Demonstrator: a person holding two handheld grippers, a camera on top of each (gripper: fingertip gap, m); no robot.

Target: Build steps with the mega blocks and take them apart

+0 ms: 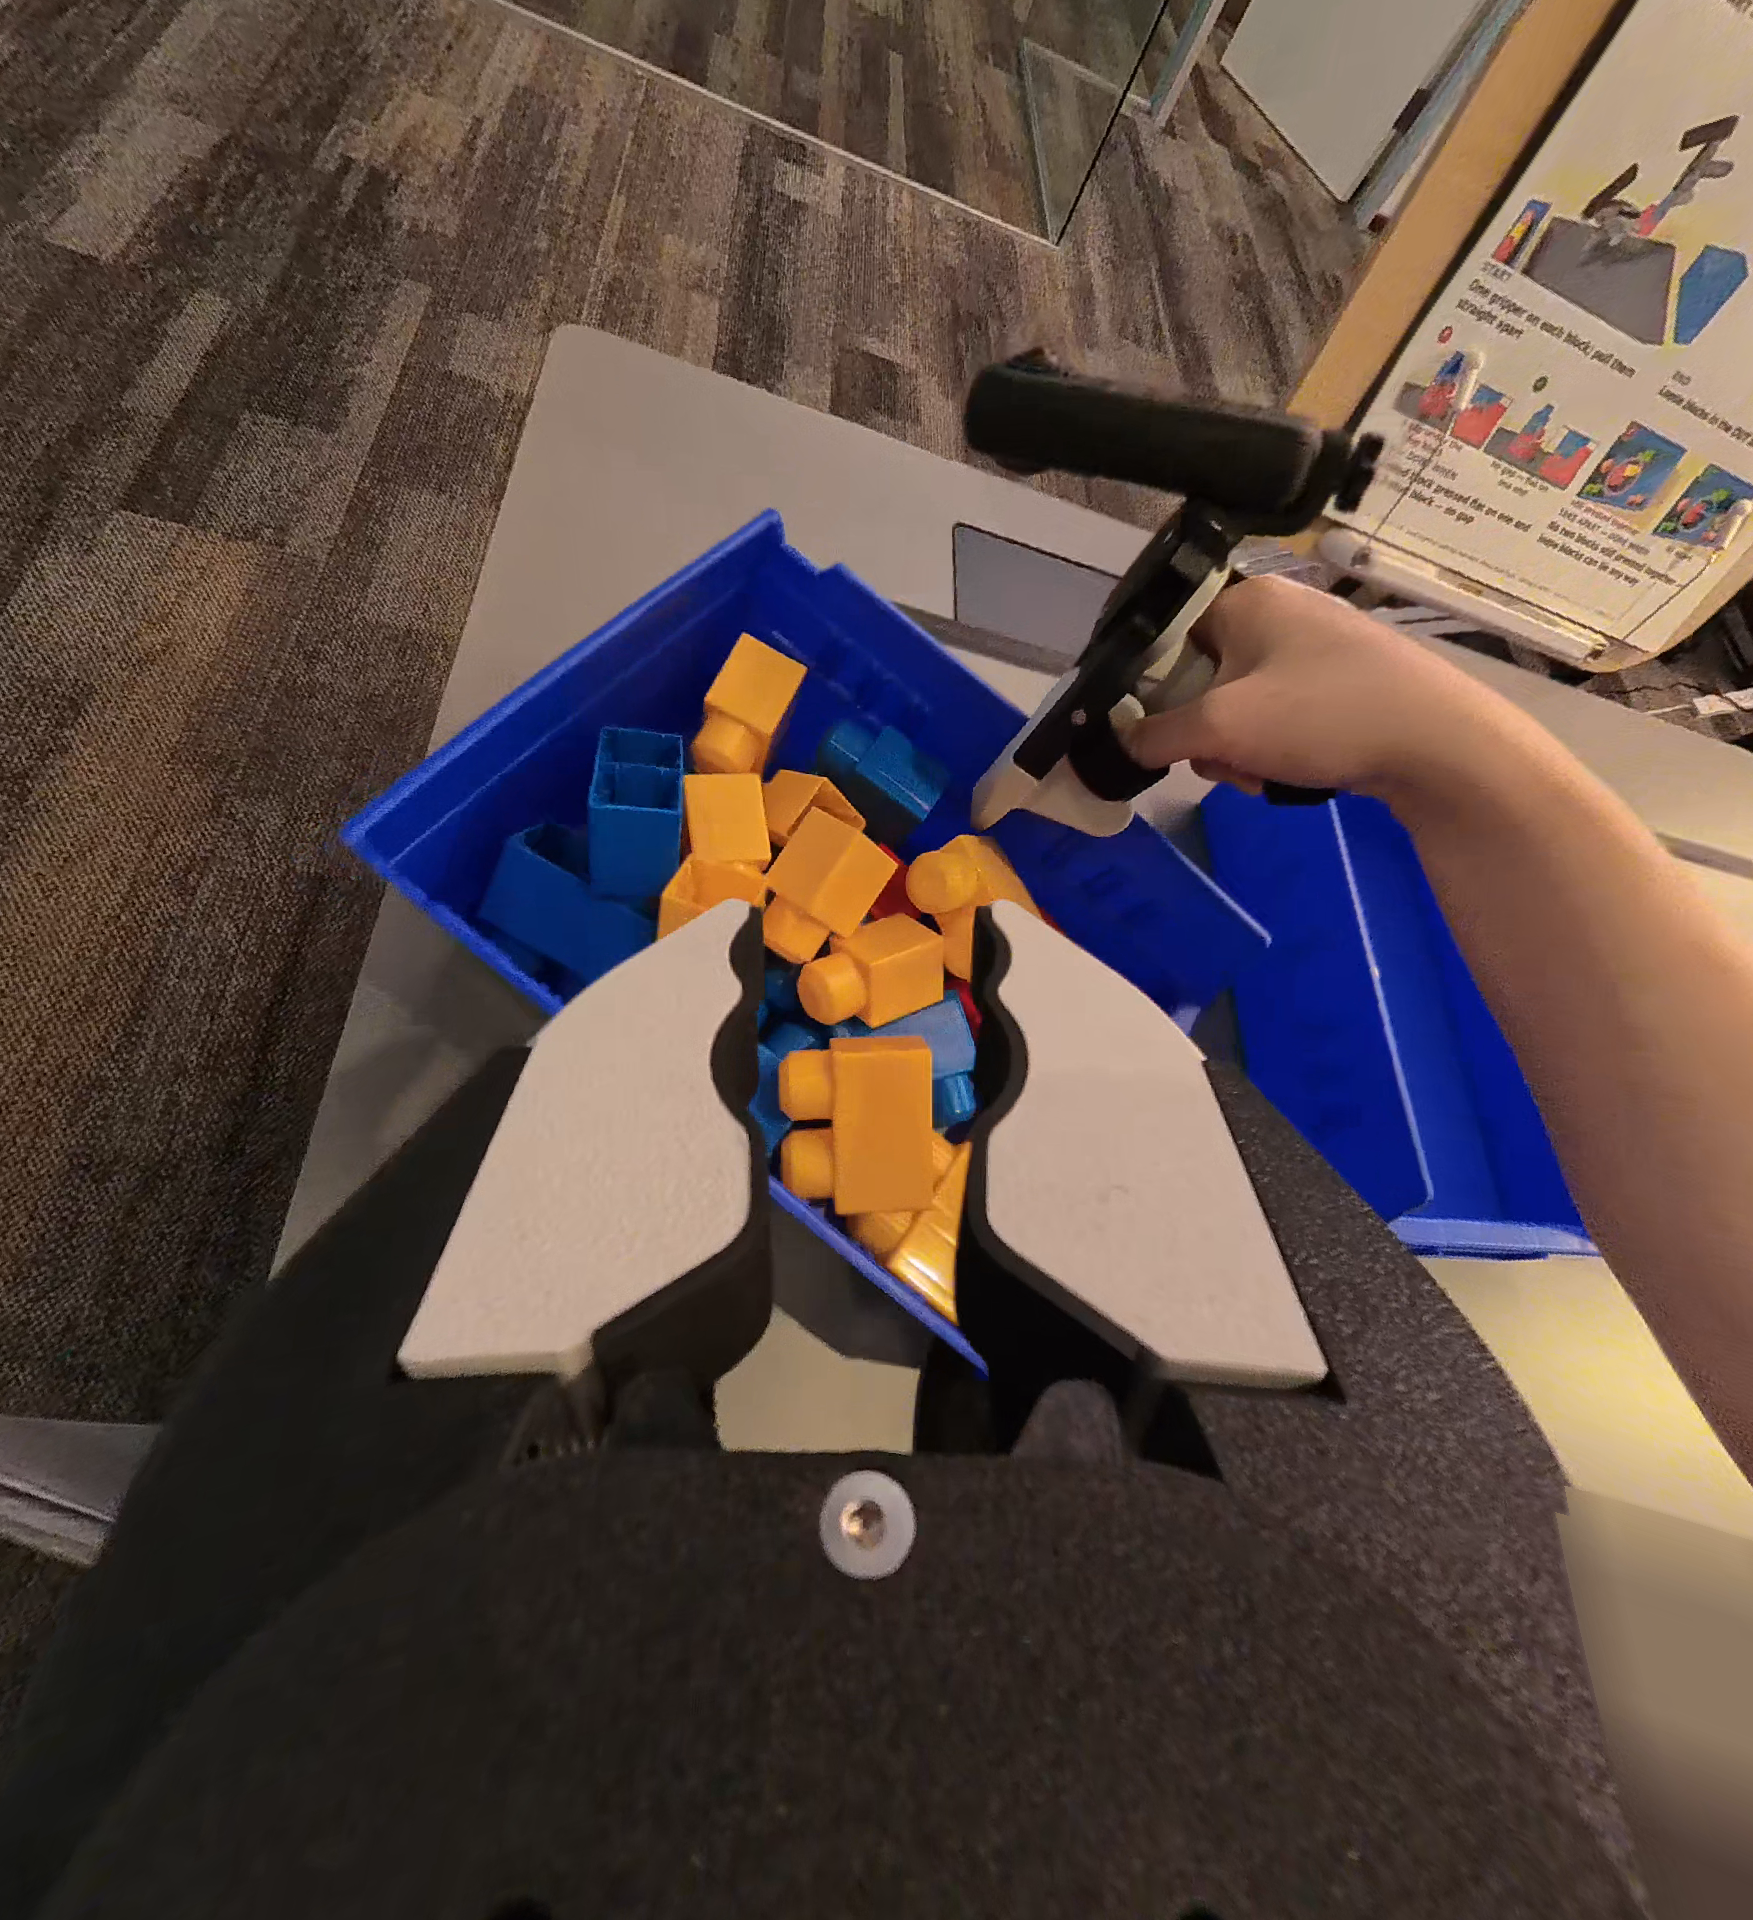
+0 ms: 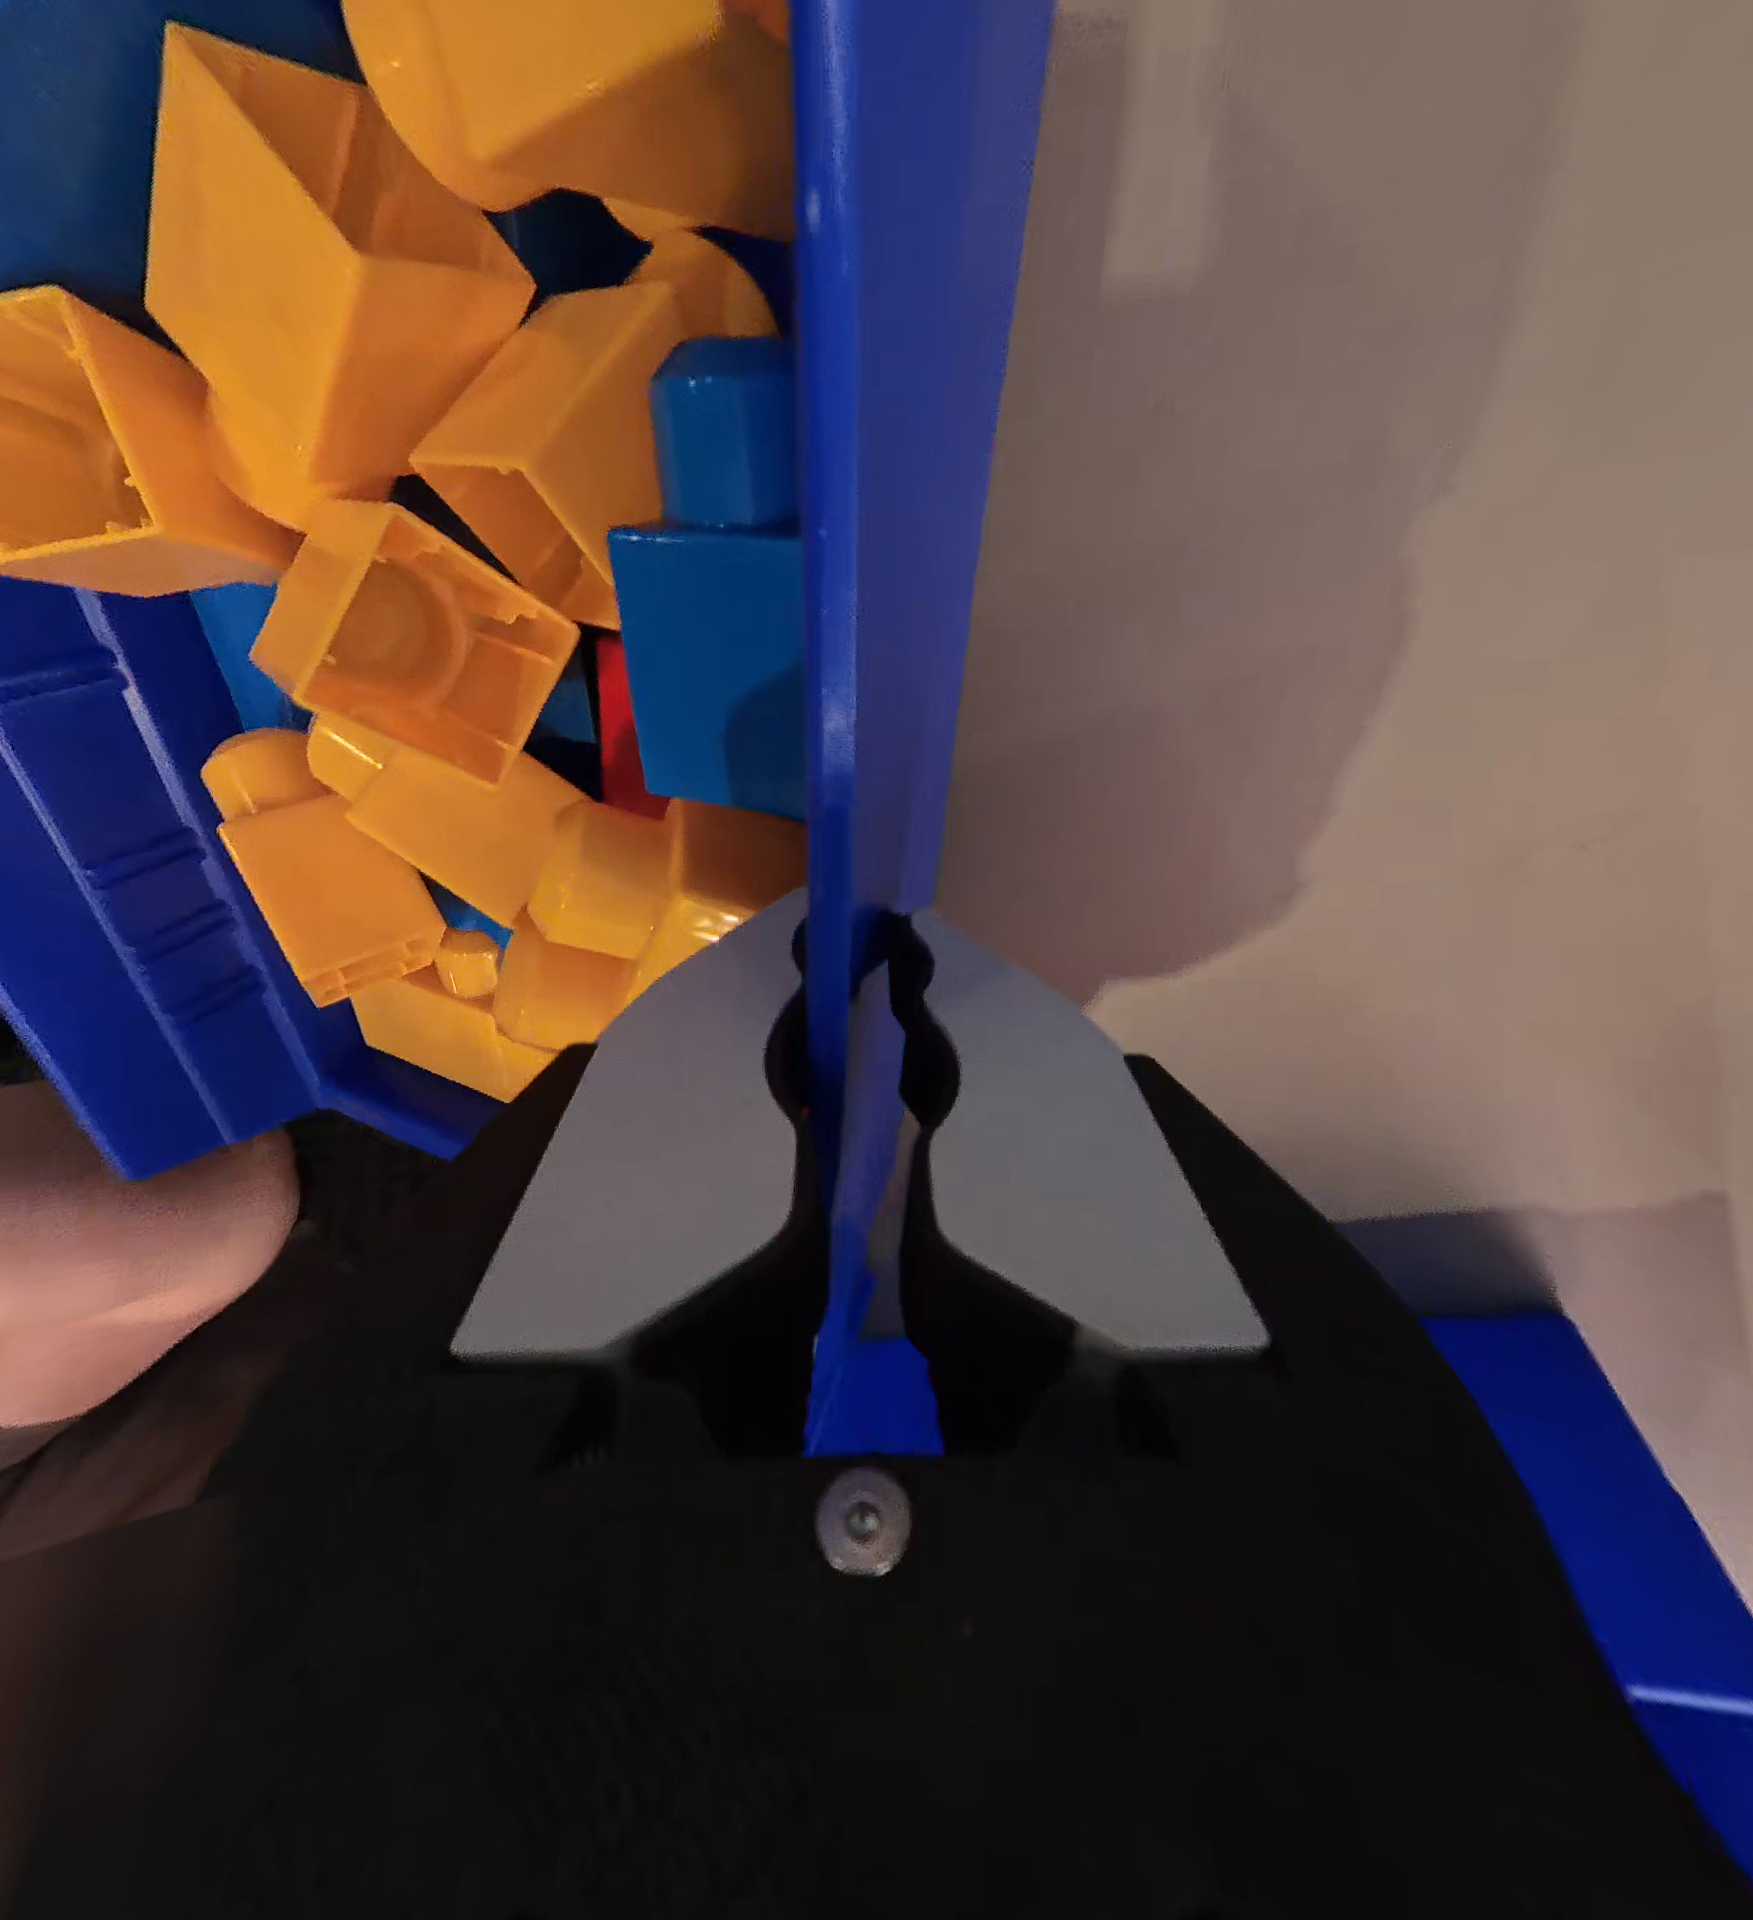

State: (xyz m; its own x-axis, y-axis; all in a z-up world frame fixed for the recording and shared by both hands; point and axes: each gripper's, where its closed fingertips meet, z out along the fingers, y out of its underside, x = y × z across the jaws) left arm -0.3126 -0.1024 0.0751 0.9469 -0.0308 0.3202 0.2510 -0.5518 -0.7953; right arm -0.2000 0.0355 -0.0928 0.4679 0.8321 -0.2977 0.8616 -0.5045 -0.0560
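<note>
Left wrist view: looking down over the counter, near to far.
Left gripper: filling the lower middle of the frame, its fingers standing apart with nothing between them, hanging over the near corner of the bin.
Blue bin: sitting at the centre of the frame, turned corner-on, holding a loose pile of mega blocks, mostly yellow with some blue and a little red.
Second blue bin: lying to the right of centre, just beside the first.
Right gripper: reaching in from the right, held by a hand, its tip meeting the first bin's right-hand wall.
Poster: standing at the upper right.
Right wrist view: close on the bin wall.
Right gripper's fingers: clamping that wall from both sides, with yellow and blue blocks filling the upper left.
</note>
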